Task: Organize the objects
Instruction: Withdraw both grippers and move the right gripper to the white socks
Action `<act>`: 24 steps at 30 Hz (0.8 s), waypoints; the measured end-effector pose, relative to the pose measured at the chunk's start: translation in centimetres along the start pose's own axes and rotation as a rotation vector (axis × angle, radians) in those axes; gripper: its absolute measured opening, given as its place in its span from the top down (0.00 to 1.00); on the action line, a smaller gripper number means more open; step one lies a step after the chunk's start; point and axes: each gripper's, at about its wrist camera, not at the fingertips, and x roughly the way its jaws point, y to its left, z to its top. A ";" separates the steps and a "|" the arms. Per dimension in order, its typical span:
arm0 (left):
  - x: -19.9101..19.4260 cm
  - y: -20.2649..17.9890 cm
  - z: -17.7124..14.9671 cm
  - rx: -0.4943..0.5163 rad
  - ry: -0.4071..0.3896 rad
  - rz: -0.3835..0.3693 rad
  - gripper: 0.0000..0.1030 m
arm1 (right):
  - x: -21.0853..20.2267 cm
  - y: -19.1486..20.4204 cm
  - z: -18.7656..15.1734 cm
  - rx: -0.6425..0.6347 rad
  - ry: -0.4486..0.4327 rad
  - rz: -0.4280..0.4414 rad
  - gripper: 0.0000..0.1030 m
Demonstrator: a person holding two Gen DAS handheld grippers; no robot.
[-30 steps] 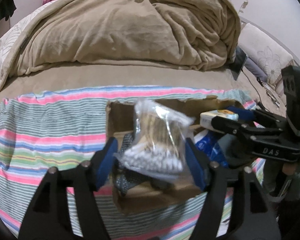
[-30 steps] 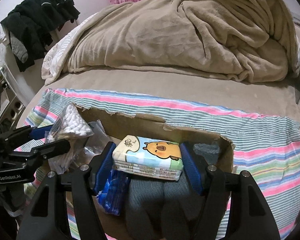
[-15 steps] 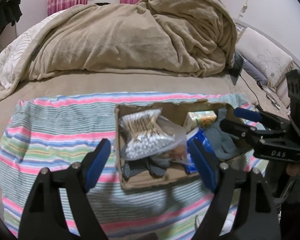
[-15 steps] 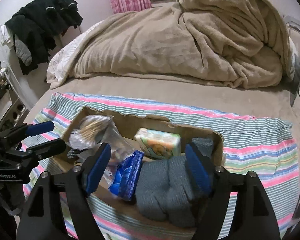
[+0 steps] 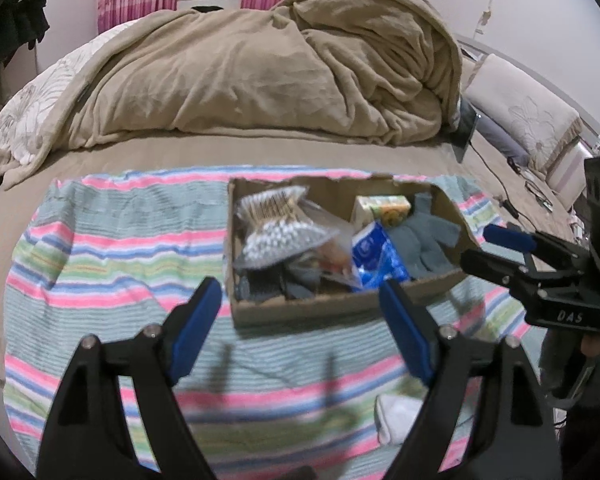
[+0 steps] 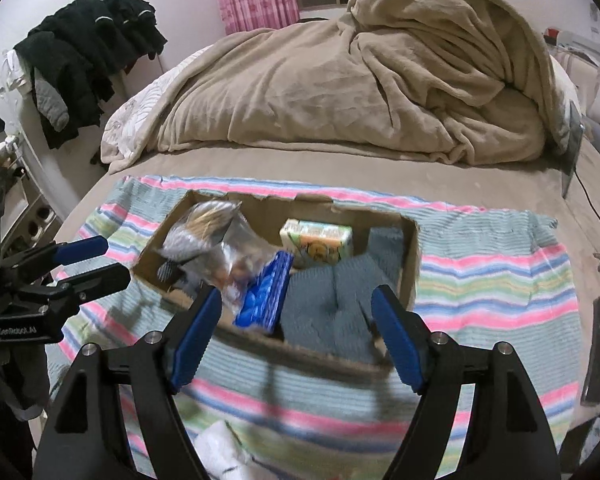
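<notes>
- Cardboard is what fills the left wrist view ahead of us: the box (image 5: 340,304) lies just past our left gripper (image 5: 300,332), whose blue fingers (image 5: 196,328) stand wide apart with nothing between them. Inside the box, beyond the left finger, sits the swab bag (image 5: 276,228); beyond the right finger lie the blue pack (image 5: 376,256), the tissue pack (image 5: 384,208) and the grey gloves (image 5: 428,240). We judge they are gathered there to keep loose items in one place. A white item (image 5: 396,416) lies on the striped cloth (image 5: 112,248) near the right finger, outside the box; we cannot tell what it is.
- In the right wrist view, our right gripper (image 6: 296,336) hangs equally wide open and empty, its fingers (image 6: 396,344) framing the box's near wall. The gloves (image 6: 328,300) lie straight ahead between the fingers, the blue pack (image 6: 264,296) toward the left finger, the tissue pack (image 6: 316,240) farther back. Something white (image 6: 220,448) shows below the left finger, blurred. The left gripper (image 6: 92,264) hovers well to the left.
</notes>
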 end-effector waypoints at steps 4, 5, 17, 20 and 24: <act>-0.6 -0.2 -1.2 -0.001 0.009 -0.004 0.20 | -0.7 0.3 -1.4 -0.001 0.013 0.000 0.22; -0.8 -0.2 -1.5 -0.002 0.011 -0.004 0.20 | -0.8 0.3 -1.8 0.000 0.017 0.000 0.22; -2.4 -0.7 -4.9 -0.021 0.034 -0.014 0.20 | -1.9 1.5 -6.0 0.014 0.063 0.007 0.22; -2.6 -1.0 -5.8 -0.019 0.046 -0.019 0.20 | -2.0 1.8 -7.1 0.018 0.078 0.010 0.22; -2.7 -1.5 -6.9 -0.017 0.060 -0.024 0.20 | -1.7 2.0 -8.6 0.027 0.106 0.014 0.22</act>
